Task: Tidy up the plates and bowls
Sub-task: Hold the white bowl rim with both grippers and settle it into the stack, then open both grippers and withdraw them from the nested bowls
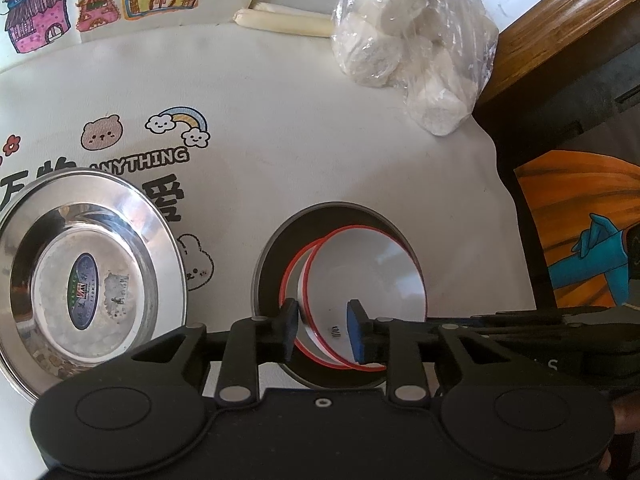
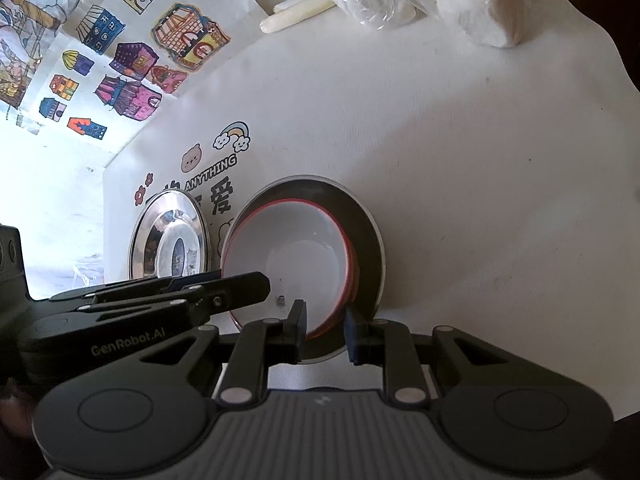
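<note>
At the bottom centre of the left wrist view, the left tongs [image 1: 326, 330] are seen straddling the near rim of two nested white bowls with red rims [image 1: 360, 280]. A gap shows between the blue pad and the bowl wall, so these tongs are judged released, with the rim between them but not pressed.

In the right wrist view, the right tongs [image 2: 326, 330] are set across the lower right edge of the same white bowls [image 2: 296, 256], one finger inside the rim and the other outside, by the dark plate. Whether they are clenched on that rim cannot be told, since the contact is hidden. The left tool is seen reaching in from the lower left of that frame.

The bowls are stacked one in the other and sit inside a dark grey plate [image 1: 276, 252], at the centre of both views. The step in hand is judged to be the setting down of the bowl stack on the plate.

Next, a clean withdrawal of both tongs is called for, upward and clear of the rims, without tipping the upper bowl, which lies slightly off-centre.

Further left, a stainless steel plate [image 1: 88, 276] lies apart on the printed cloth surface [image 1: 320, 140]; it is probably the next item to be gathered. At the upper right, a plastic bag of white rolls [image 1: 412, 48] is left aside.
</note>
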Tool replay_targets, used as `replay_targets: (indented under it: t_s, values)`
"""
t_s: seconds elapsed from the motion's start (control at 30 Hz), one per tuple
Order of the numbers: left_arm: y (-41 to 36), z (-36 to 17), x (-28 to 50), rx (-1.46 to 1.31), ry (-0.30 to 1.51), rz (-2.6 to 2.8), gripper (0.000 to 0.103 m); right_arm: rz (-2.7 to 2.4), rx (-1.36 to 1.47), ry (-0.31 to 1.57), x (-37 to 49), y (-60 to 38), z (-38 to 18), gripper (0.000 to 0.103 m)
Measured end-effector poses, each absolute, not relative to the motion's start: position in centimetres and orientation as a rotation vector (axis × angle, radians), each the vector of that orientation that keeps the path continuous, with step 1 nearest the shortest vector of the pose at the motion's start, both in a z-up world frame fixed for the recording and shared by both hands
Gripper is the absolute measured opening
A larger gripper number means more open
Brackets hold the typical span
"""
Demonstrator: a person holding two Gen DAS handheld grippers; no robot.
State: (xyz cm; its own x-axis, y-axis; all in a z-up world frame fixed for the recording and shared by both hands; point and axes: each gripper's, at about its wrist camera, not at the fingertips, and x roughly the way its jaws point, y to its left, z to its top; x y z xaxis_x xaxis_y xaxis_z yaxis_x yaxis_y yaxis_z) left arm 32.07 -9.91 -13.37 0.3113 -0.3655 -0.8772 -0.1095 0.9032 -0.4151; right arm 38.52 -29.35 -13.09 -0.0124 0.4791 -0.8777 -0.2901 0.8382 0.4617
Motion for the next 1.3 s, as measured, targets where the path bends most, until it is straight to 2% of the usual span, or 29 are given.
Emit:
replay_targets:
  t_s: [0.1,0.17,0.4,0.5,0.6,0.73,0.8,0.83,0.87,0.9,0.93,1.0,1.1,1.13,1.3]
  values:
    - [-9.9,-13.3,32.1,-0.441,1.253,-0.171,0.030,0.624,0.161,1.465,38.6,-29.5,-13.1,0.023]
    - [-9.8,-13.2,32.0,-0.438,1.253,-0.158,0.035,0.638,0.158,1.466,38.6,-29.5,-13.1,0.023]
    - [-9.9,-12.8,31.8,-0.450,1.246,-0.123,0.036,0.678,0.154,1.472,38.9,-29.7,-13.2,0.023]
    - [-10.1,-12.5,31.6,-0.451,1.237,-0.103,0.039,0.703,0.147,1.469,39.0,-29.9,-13.1,0.025]
    - [-10.1,-12.0,31.2,-0.465,1.215,-0.086,0.044,0.736,0.131,1.458,38.9,-30.1,-12.9,0.031]
    - [-10.3,-11.3,30.5,-0.471,1.188,-0.043,0.056,0.780,0.092,1.414,38.5,-30.4,-12.1,0.034]
    - [-10.3,-11.0,30.0,-0.473,1.172,-0.021,0.059,0.791,0.082,1.393,38.3,-30.7,-11.8,0.044]
    - [-10.3,-10.8,29.7,-0.476,1.160,-0.016,0.065,0.795,0.082,1.384,38.2,-30.9,-11.7,0.050]
    - [-10.3,-10.6,29.5,-0.481,1.148,-0.012,0.072,0.795,0.080,1.373,38.1,-31.0,-11.6,0.063]
    - [-10.3,-10.4,29.2,-0.489,1.132,-0.005,0.074,0.794,0.078,1.361,38.0,-31.2,-11.4,0.071]
    - [-10.2,-10.3,28.9,-0.498,1.123,0.001,0.078,0.794,0.079,1.348,37.9,-31.4,-11.2,0.074]
    - [-10.0,-10.0,28.6,-0.506,1.109,0.012,0.085,0.793,0.091,1.326,37.8,-32.0,-10.9,0.088]
    - [-10.1,-9.4,28.3,-0.484,1.083,0.038,0.097,0.767,0.106,1.284,37.7,-32.8,-10.4,0.102]
    - [-10.2,-9.1,28.2,-0.476,1.067,0.041,0.102,0.756,0.105,1.269,37.7,-33.1,-10.2,0.103]
    - [-10.9,-8.4,27.4,-0.451,1.008,0.021,0.102,0.690,0.061,1.170,36.9,-34.5,-9.2,0.103]
